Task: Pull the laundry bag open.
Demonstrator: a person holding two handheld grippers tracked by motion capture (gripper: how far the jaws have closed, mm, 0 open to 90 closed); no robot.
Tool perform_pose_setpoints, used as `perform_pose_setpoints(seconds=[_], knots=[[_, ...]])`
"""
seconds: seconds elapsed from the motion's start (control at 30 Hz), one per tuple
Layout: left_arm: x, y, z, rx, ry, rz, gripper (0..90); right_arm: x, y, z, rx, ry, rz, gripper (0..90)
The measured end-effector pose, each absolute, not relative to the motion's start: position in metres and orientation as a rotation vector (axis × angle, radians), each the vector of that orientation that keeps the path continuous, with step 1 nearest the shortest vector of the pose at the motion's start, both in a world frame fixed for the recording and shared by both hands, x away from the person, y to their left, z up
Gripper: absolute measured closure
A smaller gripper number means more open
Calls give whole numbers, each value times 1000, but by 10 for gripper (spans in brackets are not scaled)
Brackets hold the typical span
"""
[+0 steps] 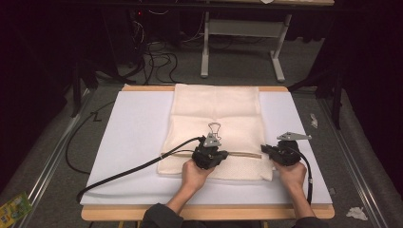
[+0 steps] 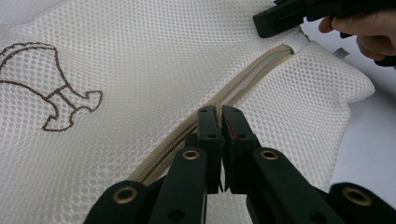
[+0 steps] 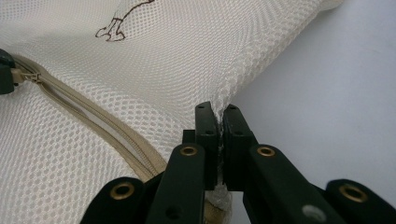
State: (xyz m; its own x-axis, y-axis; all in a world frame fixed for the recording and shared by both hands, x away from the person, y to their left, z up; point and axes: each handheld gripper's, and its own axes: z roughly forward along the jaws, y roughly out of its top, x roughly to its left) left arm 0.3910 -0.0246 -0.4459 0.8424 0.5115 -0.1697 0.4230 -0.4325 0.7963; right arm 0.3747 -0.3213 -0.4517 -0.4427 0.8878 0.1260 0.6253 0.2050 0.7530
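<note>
Two grippers pinched closed, left gripper (image 2: 222, 112) on zipper (image 2: 243, 88), right gripper (image 3: 219, 112) on mesh bag (image 3: 154, 65) edge.

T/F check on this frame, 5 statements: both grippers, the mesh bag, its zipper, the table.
1. The right gripper is shut on a fold of the mesh bag. True.
2. The left gripper stands wide open above the bag. False: its jaws are closed, at the zipper.
3. The zipper is fully closed along its length. False: between the two grippers it gapes open.
4. The bag lies on a white sheet that covers the table. True.
5. The bag is plain, with no drawing on it. False: a brown outline figure is drawn on the mesh.
</note>
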Motion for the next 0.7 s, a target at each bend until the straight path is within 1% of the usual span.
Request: perform_pose_setpoints(seconds=[0.7], knots=[[393, -9, -444, 2067, 709, 128, 873, 376, -321, -451, 1414, 2154, 1092, 884]])
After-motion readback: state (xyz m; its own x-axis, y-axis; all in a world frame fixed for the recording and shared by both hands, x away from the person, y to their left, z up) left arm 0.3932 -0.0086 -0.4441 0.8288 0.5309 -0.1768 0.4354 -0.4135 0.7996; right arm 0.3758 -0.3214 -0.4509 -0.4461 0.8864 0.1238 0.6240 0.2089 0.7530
